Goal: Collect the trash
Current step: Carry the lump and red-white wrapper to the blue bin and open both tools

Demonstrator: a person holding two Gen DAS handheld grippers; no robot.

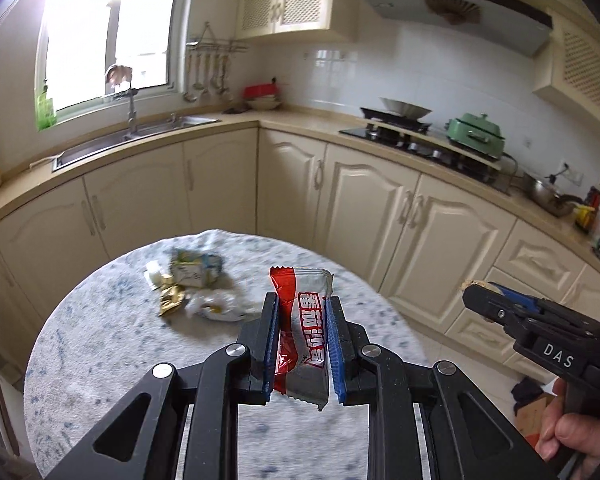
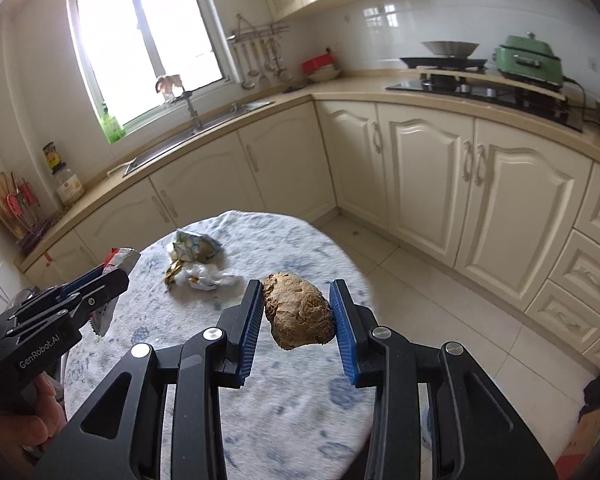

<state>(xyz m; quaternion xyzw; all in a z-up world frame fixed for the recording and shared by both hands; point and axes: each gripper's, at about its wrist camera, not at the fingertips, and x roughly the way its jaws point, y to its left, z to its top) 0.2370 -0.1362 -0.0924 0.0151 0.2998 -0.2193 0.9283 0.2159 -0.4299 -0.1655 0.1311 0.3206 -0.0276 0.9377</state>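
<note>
My left gripper is shut on a red and clear snack wrapper and holds it upright above the round table. My right gripper is shut on a brown crumpled lump, also lifted above the table. More trash lies at the table's far side: a crushed carton, gold foil wrappers and a white crumpled wrapper. The right gripper shows at the right edge of the left wrist view. In the right wrist view the left gripper is at the left, with the wrapper in it.
Cream cabinets and a counter with a sink and a stove run behind the table. A tiled floor lies to the right, with a cardboard box on it. A person's hand holds the right gripper's handle.
</note>
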